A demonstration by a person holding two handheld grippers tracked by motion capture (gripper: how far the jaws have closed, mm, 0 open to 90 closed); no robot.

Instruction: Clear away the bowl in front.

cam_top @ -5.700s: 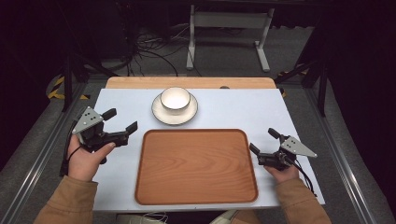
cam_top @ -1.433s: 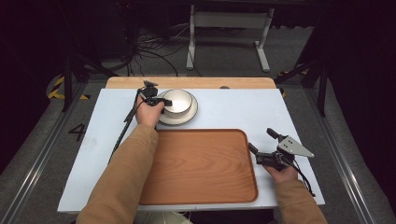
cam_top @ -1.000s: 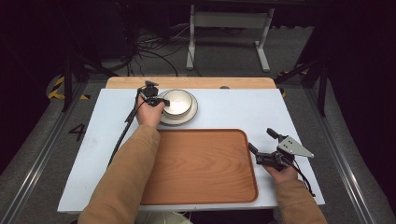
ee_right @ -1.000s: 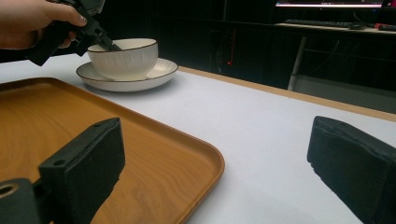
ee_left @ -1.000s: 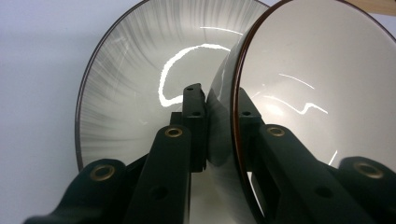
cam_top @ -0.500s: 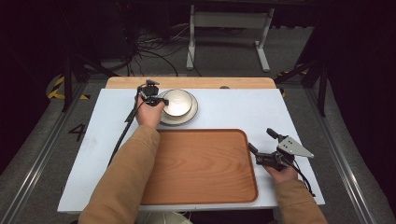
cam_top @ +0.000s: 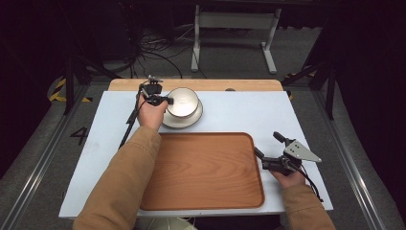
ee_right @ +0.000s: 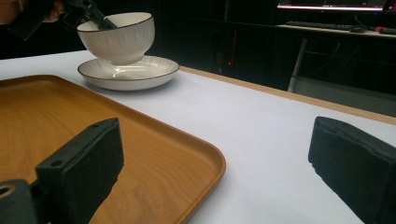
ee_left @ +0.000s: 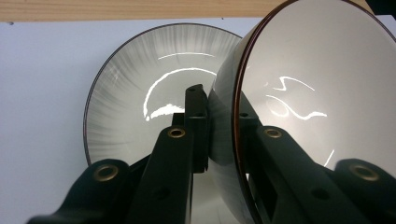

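Beyond the wooden tray (cam_top: 206, 172), the saucer (cam_top: 187, 119) sat on the counter (cam_top: 239, 108); above it the bowl (cam_top: 182, 100), seemingly glazed, slippery and breakable, hung tilted, its rim pinched by the left hand-held gripper (cam_top: 160, 99). Beside the tray, the right hand-held gripper (cam_top: 268, 149) gaped empty.

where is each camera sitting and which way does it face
High view: above the person's side, looking forward and down on the table; both sleeves, left gripper and right gripper show.
Left gripper view: on the left gripper, looking along its fingers, closed over the bowl rim above the plate.
Right gripper view: on the right gripper, low, looking across the tray; its fingers stand apart.
All three share bowl and plate.
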